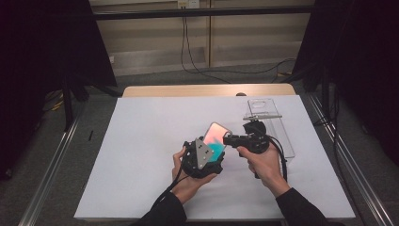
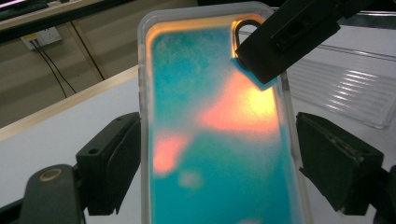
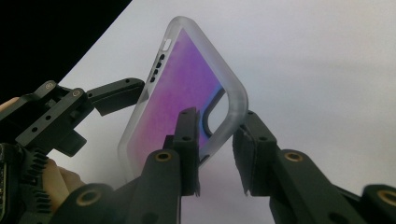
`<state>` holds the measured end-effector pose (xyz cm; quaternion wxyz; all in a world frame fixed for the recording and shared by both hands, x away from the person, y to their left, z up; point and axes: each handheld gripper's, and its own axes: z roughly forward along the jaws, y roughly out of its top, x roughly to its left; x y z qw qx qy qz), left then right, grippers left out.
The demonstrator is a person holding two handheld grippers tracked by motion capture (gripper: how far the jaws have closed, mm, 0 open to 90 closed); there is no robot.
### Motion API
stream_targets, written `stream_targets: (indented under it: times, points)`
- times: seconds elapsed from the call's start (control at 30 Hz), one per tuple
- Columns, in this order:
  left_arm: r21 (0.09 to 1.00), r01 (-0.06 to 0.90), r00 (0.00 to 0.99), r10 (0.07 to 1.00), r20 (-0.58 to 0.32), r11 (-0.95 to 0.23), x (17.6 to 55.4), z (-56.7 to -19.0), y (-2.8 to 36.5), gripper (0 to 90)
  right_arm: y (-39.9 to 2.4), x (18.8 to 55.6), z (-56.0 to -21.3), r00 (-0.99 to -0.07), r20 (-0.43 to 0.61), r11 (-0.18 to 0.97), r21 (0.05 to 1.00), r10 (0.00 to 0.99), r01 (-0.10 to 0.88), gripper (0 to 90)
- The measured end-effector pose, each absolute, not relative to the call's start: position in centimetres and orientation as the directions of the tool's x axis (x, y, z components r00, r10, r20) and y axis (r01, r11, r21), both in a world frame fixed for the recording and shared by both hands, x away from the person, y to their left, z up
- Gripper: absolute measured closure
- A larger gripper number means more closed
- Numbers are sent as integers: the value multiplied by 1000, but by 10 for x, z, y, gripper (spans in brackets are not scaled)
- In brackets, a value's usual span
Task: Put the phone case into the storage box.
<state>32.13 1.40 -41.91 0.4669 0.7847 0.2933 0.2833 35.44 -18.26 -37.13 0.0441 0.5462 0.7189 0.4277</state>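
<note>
A phone case point(image 1: 215, 136) with a frosted clear rim and a shimmering teal, orange and pink back stands tilted above the white sheet. My left gripper point(image 1: 212, 149) is shut on its long sides; in the left gripper view point(image 2: 219, 154) both pads sit against the case point(image 2: 210, 140). My right gripper point(image 1: 228, 140) comes in from the right at the case's top corner by the camera cutout. In the right gripper view point(image 3: 217, 144) its jaws straddle that corner of the case point(image 3: 187, 79), one inside and one against the rim. One of its fingers point(image 2: 285, 37) lies over the cutout.
A clear plastic packaging tray point(image 1: 270, 127) lies on the white sheet point(image 1: 141, 155) to the right of the hands, also in the left gripper view point(image 2: 345, 88). The wooden table edge point(image 1: 207, 90) runs along the far side. Cables trail on the floor beyond.
</note>
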Motion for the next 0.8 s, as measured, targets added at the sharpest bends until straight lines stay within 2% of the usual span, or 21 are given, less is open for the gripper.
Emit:
stream_targets:
  times: [0.8]
  points:
    - [897, 178, 632, 746, 211, -404, 317, -423, 8, 170, -181, 351, -372, -339, 427, -32, 659, 838, 751, 767]
